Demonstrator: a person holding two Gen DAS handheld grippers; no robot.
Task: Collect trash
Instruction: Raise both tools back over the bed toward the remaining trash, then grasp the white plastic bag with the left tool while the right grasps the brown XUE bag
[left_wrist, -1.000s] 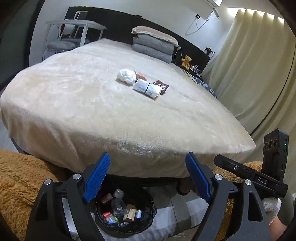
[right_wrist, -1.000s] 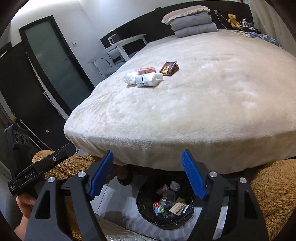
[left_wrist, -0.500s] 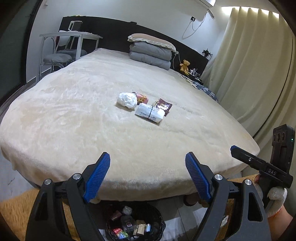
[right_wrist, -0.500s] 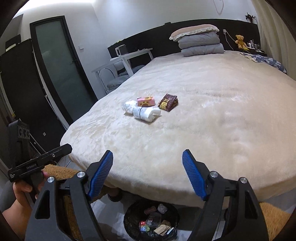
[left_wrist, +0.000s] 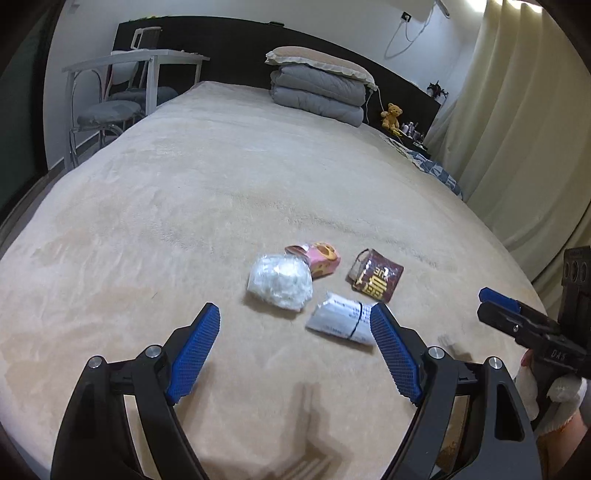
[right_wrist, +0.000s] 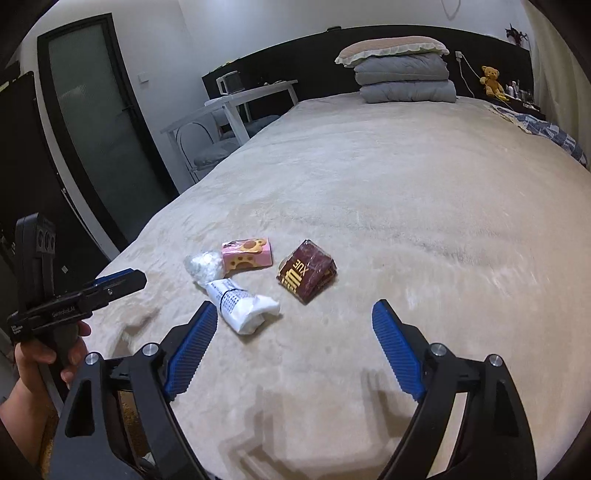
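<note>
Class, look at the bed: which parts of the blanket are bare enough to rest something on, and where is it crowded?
Bare: the wide blanket between the litter and the folded quilts, and the near strip by the tongs. Crowded: plastic wad, pink box, brown wrapper and white packet lie bunched together.

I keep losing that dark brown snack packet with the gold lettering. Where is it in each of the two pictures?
Left wrist view: brown packet lies right of centre on the bed, right of the pink box.
Right wrist view: brown packet lies near the centre, again right of the pink box.
Shared landmark: the stacked grey bedding at the bed's far end.
</note>
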